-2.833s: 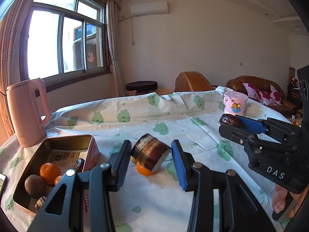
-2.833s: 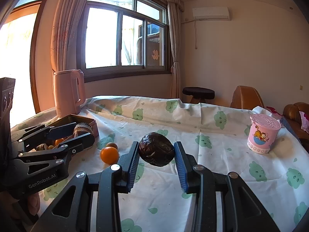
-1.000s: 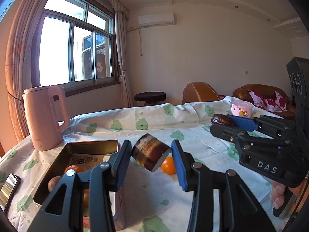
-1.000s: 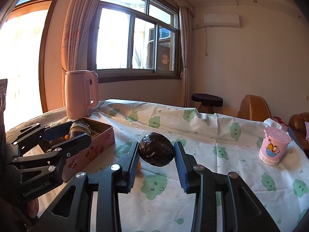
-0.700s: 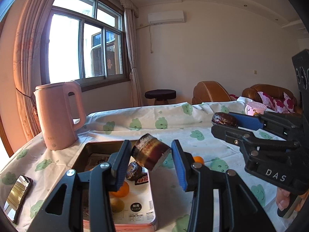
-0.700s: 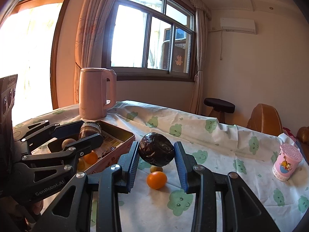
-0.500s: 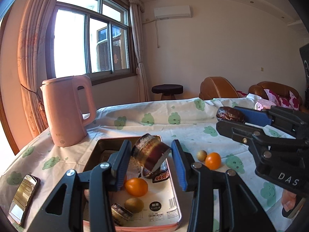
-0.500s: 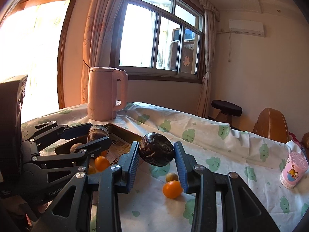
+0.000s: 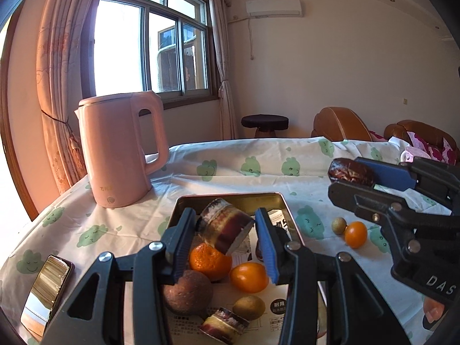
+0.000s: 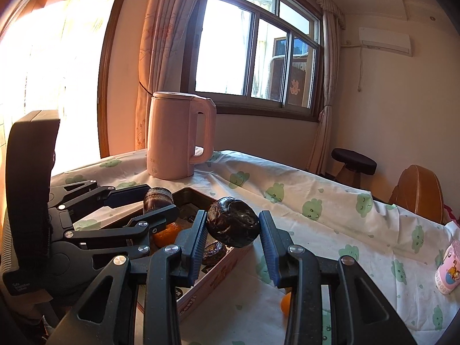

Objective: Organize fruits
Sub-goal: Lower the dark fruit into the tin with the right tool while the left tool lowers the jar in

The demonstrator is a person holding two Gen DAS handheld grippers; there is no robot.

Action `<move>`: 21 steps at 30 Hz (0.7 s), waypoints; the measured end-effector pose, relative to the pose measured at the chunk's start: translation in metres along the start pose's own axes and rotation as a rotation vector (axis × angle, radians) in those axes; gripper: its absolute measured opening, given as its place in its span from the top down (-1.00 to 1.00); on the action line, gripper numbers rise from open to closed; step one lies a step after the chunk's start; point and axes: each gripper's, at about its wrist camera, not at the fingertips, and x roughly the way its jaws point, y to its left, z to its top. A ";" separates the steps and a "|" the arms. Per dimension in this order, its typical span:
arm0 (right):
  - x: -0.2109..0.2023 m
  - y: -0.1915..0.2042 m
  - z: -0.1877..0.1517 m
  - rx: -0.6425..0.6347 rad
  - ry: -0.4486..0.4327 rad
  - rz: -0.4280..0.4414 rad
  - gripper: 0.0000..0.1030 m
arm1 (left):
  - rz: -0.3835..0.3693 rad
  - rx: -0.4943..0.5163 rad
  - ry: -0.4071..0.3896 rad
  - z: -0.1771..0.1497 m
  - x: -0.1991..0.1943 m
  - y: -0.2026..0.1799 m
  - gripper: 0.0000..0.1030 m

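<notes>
Both grippers now over tin (image 9: 184,205)

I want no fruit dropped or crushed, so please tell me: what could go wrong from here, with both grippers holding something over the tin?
1. The tin already holds several fruits; the striped roll in the left gripper could land on the mandarin and bounce.
2. The dark fruit hangs by the tin's edge and may fall outside.
3. The two grippers are close and could collide.
</notes>
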 end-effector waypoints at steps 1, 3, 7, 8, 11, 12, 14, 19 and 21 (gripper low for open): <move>0.002 0.002 0.000 -0.001 0.003 0.003 0.25 | 0.003 -0.001 0.003 0.000 0.001 0.002 0.13; 0.007 0.005 0.001 -0.002 0.008 0.010 0.25 | 0.010 -0.003 0.011 0.001 0.004 0.007 0.13; 0.014 0.011 0.000 -0.005 0.021 0.022 0.25 | 0.021 -0.003 0.027 0.000 0.009 0.014 0.13; 0.016 0.013 0.000 -0.005 0.024 0.024 0.25 | 0.023 -0.004 0.031 0.000 0.010 0.016 0.13; 0.020 0.016 -0.001 -0.006 0.033 0.028 0.25 | 0.024 -0.009 0.044 0.000 0.014 0.019 0.13; 0.021 0.016 -0.001 -0.005 0.036 0.029 0.25 | 0.024 -0.009 0.048 -0.001 0.015 0.020 0.13; 0.023 0.017 -0.001 -0.004 0.042 0.030 0.25 | 0.024 -0.009 0.055 -0.001 0.018 0.021 0.13; 0.031 0.019 -0.001 -0.005 0.061 0.036 0.25 | 0.026 -0.004 0.075 0.000 0.024 0.021 0.13; 0.034 0.021 -0.002 -0.004 0.072 0.040 0.25 | 0.026 -0.004 0.083 -0.001 0.026 0.021 0.14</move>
